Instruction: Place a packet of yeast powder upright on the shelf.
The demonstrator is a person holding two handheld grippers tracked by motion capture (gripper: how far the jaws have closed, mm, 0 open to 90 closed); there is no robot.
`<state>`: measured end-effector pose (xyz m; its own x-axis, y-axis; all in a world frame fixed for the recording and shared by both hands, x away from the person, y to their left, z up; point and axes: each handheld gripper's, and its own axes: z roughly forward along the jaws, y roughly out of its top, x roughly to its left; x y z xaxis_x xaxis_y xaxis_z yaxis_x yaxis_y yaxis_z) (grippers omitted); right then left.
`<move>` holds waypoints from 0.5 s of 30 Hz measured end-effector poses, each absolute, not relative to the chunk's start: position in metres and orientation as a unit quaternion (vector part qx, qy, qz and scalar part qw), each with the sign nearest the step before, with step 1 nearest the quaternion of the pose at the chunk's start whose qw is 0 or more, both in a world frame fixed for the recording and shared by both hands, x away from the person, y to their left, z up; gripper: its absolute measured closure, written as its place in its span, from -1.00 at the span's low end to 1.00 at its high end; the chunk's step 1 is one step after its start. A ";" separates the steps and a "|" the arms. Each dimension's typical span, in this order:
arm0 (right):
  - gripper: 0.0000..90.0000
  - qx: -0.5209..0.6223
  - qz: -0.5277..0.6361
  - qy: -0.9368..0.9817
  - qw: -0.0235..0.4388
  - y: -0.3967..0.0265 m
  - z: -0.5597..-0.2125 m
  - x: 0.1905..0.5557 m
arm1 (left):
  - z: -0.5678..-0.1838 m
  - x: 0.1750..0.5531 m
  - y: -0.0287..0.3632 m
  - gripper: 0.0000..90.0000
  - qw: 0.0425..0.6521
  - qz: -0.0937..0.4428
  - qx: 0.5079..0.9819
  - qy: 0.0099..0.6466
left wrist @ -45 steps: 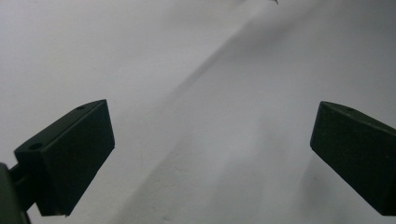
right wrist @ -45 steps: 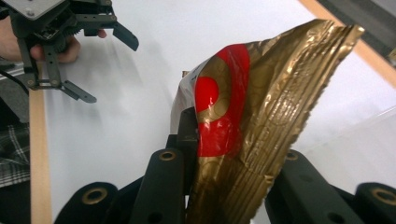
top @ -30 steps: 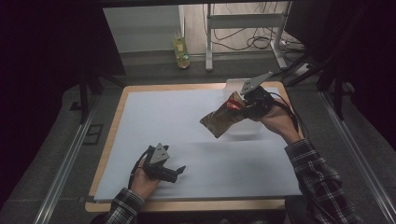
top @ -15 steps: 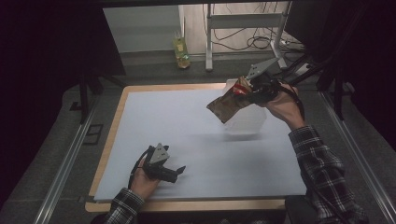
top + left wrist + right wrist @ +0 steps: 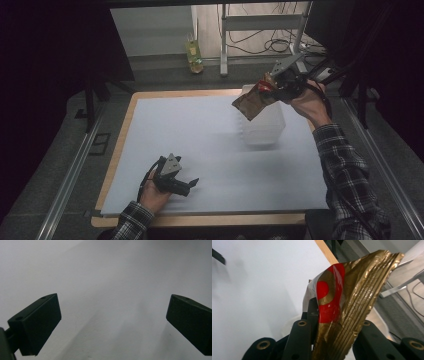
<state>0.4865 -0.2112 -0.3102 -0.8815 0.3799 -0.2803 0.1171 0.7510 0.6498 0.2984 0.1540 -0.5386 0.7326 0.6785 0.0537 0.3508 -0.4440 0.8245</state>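
Right gripper (image 5: 274,86): far right, we see it pinching a crinkled gold foil pouch (image 5: 352,305), red-marked.
Left gripper (image 5: 186,186): near left, jaws spread over smooth white sheet (image 5: 200,135).
Clear ribbed container (image 5: 265,127): beneath pouch.

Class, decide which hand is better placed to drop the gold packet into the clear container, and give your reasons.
Right. The right gripper already clamps the gold packet above the clear container; the left gripper rests open, far away.

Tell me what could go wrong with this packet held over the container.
1. The right gripper pinches only the crimped end of the gold foil packet, so it may slip or tear.
2. The packet hangs tilted above the clear plastic container; released here, it might miss the opening.
3. The left gripper rests open, far away, so nothing steadies the container.
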 end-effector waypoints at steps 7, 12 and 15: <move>0.67 0.116 0.299 0.921 0.221 -0.224 -0.307 0.502 | -0.539 0.299 0.155 -1.00 0.424 0.192 0.829 0.310; 0.67 0.099 0.279 0.927 0.231 -0.230 -0.308 0.510 | -0.539 0.299 0.155 -1.00 0.424 0.191 0.829 0.310; 0.67 0.089 0.266 0.928 0.246 -0.232 -0.310 0.516 | -0.539 0.299 0.155 -1.00 0.424 0.191 0.829 0.311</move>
